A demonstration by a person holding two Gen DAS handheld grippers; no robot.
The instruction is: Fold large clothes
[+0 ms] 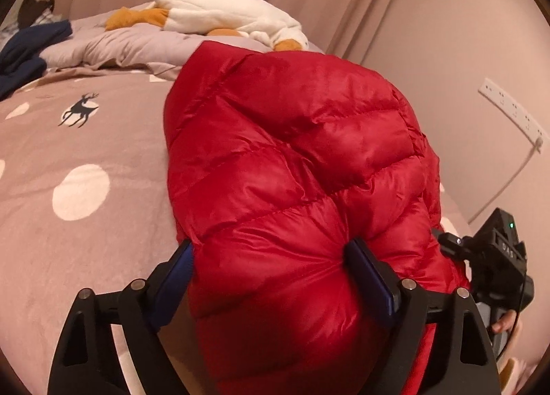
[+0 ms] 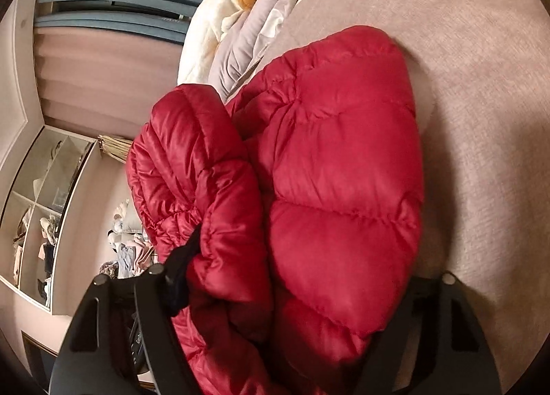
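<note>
One red down jacket (image 1: 295, 161), bunched into a thick padded bundle, lies on the pink spotted bedspread (image 1: 68, 240) near the bed's right edge, its far end reaching the rumpled lilac quilt (image 1: 117, 48) where a plush goose (image 1: 227, 13) rests. The left gripper (image 1: 271, 257) straddles the near end, both blue pads pressed into the puffy fabric, so it grips the jacket. The right gripper (image 2: 292, 292) also has the bundle filling its jaws; one finger digs into the elastic cuff fold, the other is hidden, so I cannot tell whether it clamps. Both tools point downward at a slant. My worry: the slick, springy filling could squirt out of a shallow pinch, or the loose sleeve (image 2: 185, 168) could flop over the bed's edge and undo the fold.
</note>
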